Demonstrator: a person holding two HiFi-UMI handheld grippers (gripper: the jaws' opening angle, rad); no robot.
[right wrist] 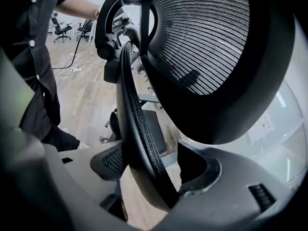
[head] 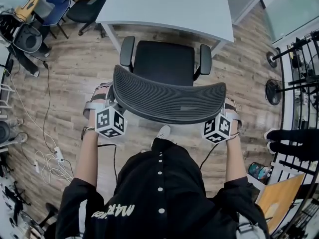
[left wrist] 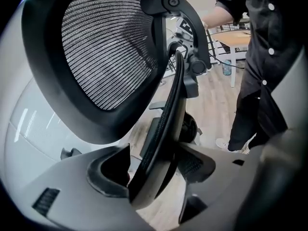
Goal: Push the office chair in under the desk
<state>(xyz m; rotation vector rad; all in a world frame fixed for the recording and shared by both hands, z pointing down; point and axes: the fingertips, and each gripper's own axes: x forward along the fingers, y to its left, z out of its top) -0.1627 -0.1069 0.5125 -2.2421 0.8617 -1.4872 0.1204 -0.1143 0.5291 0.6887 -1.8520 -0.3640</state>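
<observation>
A person stands behind the office chair (head: 164,63), its seat pointed at the pale counter (head: 169,6) on the far side and only its far edge near the counter's near rim, so most of the push is judged still to come. The left gripper (head: 103,97) has its jaws spread wide and clasped over the left end of the curved mesh backrest (head: 169,101). The right gripper (head: 230,109) holds the right end the same way, the rim running between its pads. The main risk is a skewed shove: if one side presses harder, the chair is likely to swivel or its casters to veer. That could send the left armrest (head: 127,51) or the right armrest (head: 205,59) into the counter's near edge, or toward the white leg (head: 110,36) at the near left corner. Whether the armrests clear the underside cannot be told from here. Each grip sits on a smooth, rounded rim, so a jaw may slide off under load. Loose cables (head: 50,153) lie on the wood floor (head: 75,83) well to the left, a snag only if the chair strays
</observation>
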